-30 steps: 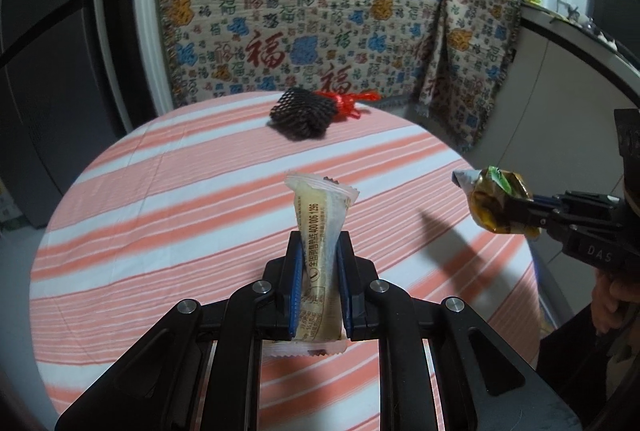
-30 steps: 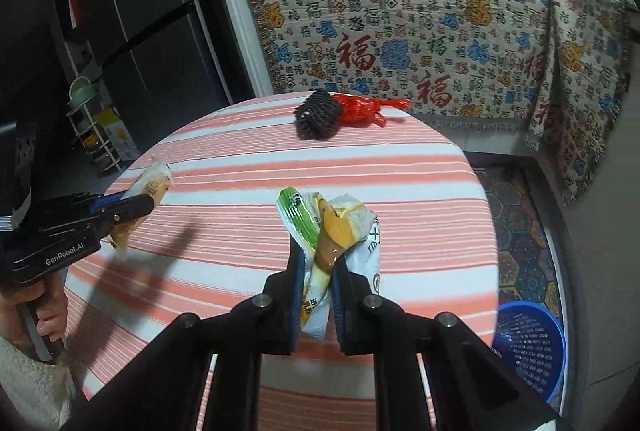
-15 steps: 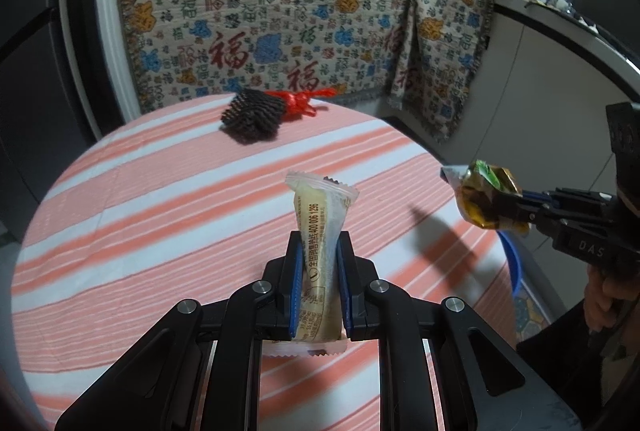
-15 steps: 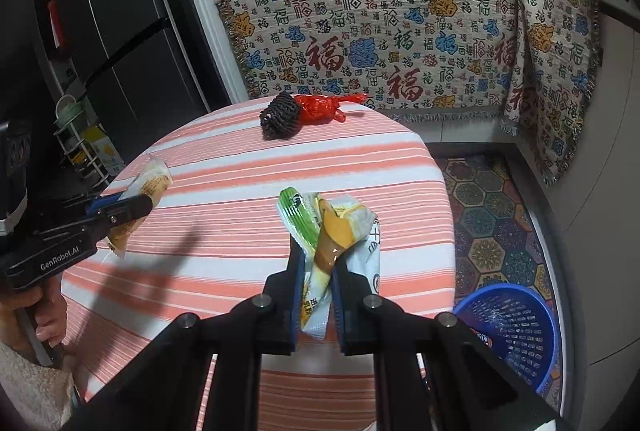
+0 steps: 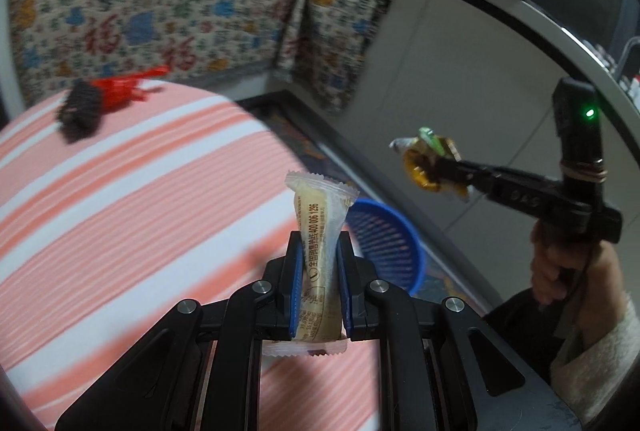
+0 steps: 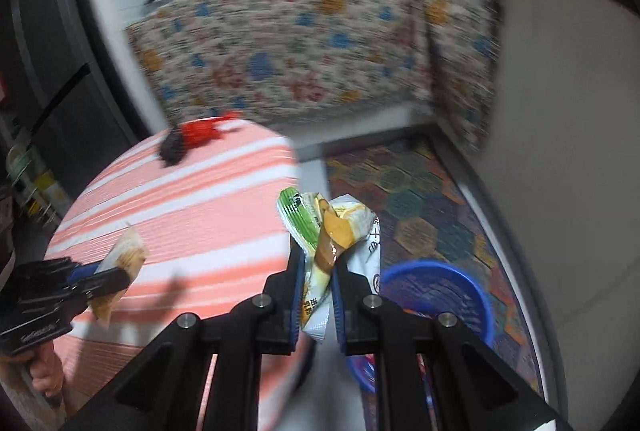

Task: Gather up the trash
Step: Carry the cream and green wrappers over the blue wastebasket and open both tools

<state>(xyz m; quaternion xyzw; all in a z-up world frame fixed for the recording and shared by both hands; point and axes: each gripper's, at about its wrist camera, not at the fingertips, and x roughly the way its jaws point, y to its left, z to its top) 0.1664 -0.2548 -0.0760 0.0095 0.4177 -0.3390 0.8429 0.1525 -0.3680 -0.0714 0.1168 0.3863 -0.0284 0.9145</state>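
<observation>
My left gripper [image 5: 319, 251] is shut on a pale yellow snack wrapper [image 5: 320, 227], held over the right edge of the striped table [image 5: 120, 215]. My right gripper [image 6: 316, 263] is shut on a crumpled green, white and yellow wrapper [image 6: 332, 227], held past the table edge beside the blue basket [image 6: 440, 295]. The basket also shows in the left wrist view [image 5: 384, 243], on the floor below the table's right edge. Each gripper shows in the other's view: the right one [image 5: 432, 167] and the left one [image 6: 116, 267].
A black mesh bundle [image 5: 80, 111] and a red bag [image 5: 124, 93] lie at the table's far side. A patterned cloth [image 5: 180, 3] hangs over the counter behind. A grey cabinet wall [image 5: 480, 79] stands at the right, above a patterned floor mat [image 6: 416, 199].
Both grippers have swung to the right with their wrappers, from over the table toward its right edge. The blue basket has come into view in front of both.
</observation>
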